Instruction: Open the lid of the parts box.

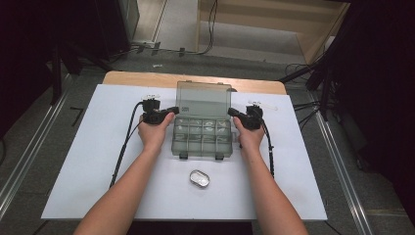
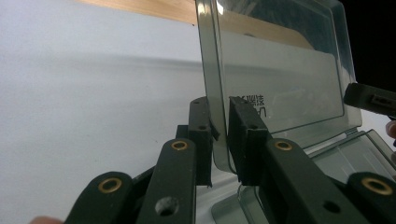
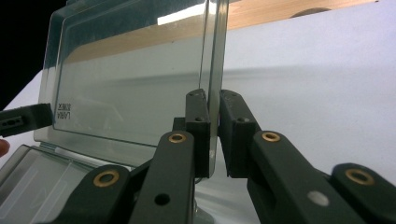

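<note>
The clear plastic compartment box (image 1: 202, 138) sits mid-table on the white sheet (image 1: 88, 161), its lid (image 1: 203, 99) standing upright. The left gripper (image 2: 219, 135) and right gripper (image 3: 214, 123) each straddle a side edge of the lid, jaws barely parted around it. Lid judged light, stiff, slippery, best pinched at its side edges.

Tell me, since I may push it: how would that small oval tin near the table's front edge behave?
The oval tin looks shiny and smooth, so probably slippery. It lies low and flat, so it would likely slide, not tip or roll. Small, probably light.
</note>
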`<state>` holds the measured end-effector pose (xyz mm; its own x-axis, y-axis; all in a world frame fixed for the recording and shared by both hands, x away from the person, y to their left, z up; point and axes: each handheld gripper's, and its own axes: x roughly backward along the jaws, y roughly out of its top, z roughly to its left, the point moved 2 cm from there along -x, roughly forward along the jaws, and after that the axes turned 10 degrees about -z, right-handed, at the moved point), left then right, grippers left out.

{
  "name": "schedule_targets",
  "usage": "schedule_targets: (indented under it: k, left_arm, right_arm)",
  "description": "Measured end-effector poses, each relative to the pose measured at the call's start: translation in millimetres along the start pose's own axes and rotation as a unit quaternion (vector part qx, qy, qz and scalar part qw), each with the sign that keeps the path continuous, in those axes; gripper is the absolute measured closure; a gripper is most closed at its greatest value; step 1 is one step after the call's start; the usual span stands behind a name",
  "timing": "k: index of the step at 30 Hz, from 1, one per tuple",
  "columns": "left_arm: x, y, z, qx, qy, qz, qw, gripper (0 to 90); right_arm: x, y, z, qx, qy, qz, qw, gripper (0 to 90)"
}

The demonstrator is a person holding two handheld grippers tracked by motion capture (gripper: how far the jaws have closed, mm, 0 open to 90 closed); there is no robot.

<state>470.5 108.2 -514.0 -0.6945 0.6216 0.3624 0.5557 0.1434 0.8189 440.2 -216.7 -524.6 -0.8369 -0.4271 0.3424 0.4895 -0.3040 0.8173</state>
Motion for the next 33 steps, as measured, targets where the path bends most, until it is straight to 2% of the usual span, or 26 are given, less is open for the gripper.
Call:
schedule_targets:
  k: [10,16,24,28,33]
  left_arm:
    - [-2.1,-2.1,3.1,0.011,-0.001,0.004,0.9999,78.4]
    - [-3.1,-3.7,4.3,0.021,0.001,0.008,0.9998,78.2]
    - [-3.5,-4.2,6.7,0.030,-0.004,0.011,0.9995,77.8]
    - [-3.5,-4.6,8.0,0.045,-0.008,0.012,0.9989,77.6]
    - [-2.9,-5.4,7.1,0.040,-0.005,0.013,0.9991,77.2]
  right_arm:
    - [-2.5,-2.7,-6.2,-0.025,0.014,0.006,0.9996,79.7]
    - [-4.2,-4.3,-6.6,-0.023,0.009,0.010,0.9996,78.9]
    - [-4.1,-5.3,-8.1,-0.038,0.011,0.019,0.9990,78.2]
    - [-4.4,-5.8,-8.9,-0.045,0.012,0.022,0.9987,78.0]
    - [-5.1,-5.9,-9.8,-0.047,0.013,0.024,0.9985,77.7]
